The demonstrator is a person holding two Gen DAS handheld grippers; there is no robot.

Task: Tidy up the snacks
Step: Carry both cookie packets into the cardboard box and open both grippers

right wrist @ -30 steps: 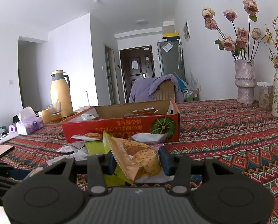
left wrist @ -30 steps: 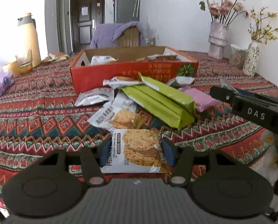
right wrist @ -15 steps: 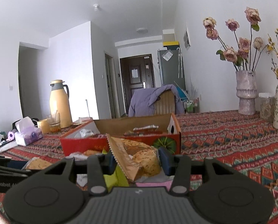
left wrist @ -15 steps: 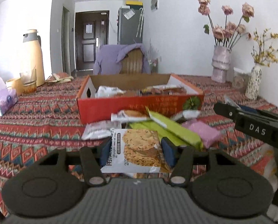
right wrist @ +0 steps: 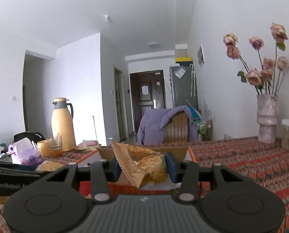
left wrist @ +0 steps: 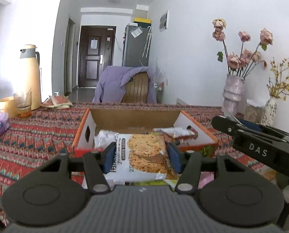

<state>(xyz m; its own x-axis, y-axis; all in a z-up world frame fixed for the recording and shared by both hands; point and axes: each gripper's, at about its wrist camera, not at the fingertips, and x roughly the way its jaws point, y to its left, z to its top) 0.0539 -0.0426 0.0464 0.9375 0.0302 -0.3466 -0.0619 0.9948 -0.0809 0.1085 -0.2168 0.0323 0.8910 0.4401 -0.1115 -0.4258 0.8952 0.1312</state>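
L gripper (left wrist: 141,153) clamps a white cracker pack (left wrist: 138,159), R gripper (right wrist: 143,168) a brown snack bag (right wrist: 138,167), both w/ box (left wrist: 136,120) just ahead.

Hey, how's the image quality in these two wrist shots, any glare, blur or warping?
Left wrist view: window glare washes out the wall beside the thermos; packets inside the box look motion-smeared. Right wrist view: fisheye bends the walls; dark corners; the flowers are slightly soft.

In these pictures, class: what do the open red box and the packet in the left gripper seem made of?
Red box: likely cardboard, with plain brown matte inner walls and a printed outside. Packet in left gripper: probably thin plastic film, glossy, printed and creased.
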